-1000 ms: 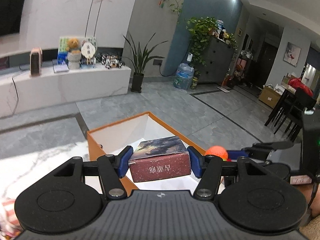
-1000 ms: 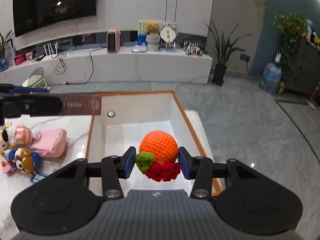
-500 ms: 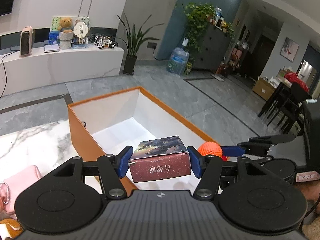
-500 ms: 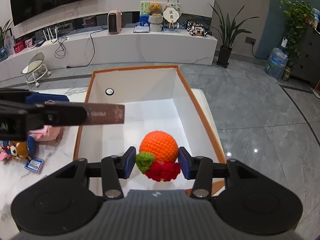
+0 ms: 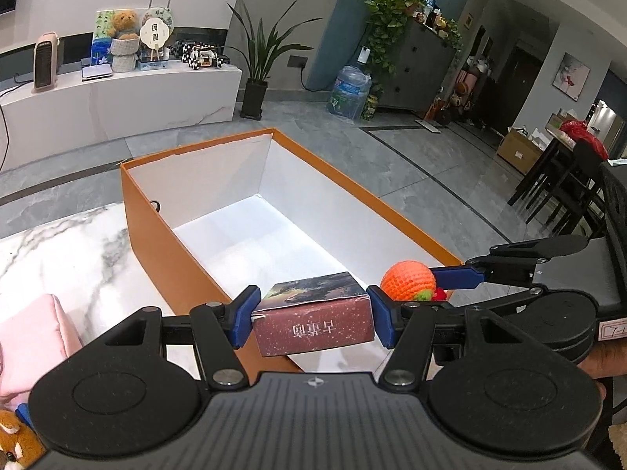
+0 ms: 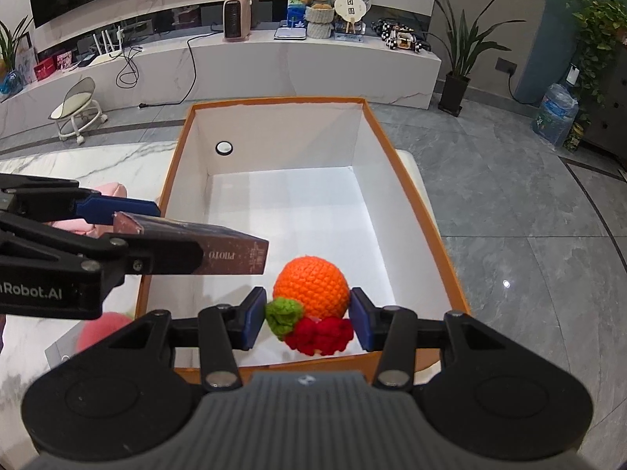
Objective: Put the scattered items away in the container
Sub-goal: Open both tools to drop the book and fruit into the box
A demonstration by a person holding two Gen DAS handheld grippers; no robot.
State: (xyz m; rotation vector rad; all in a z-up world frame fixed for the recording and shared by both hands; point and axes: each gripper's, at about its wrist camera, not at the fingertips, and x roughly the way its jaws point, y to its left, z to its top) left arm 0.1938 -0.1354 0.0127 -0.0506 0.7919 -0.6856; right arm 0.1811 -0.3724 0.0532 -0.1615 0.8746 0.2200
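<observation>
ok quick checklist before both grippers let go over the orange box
1. Left gripper grips the card box: ok, pads press both ends.
2. Right gripper grips the crochet orange: ok, clamped between the pads.
3. Both items over the orange box's opening: ok for the crochet orange; the card box sits at the near left rim, partly over it.
4. Box floor free where they would land: ok, bare white floor.
5. Grippers apart from each other: ok, a gap shows between card box and orange.
6. Drop height: cannot tell.
</observation>
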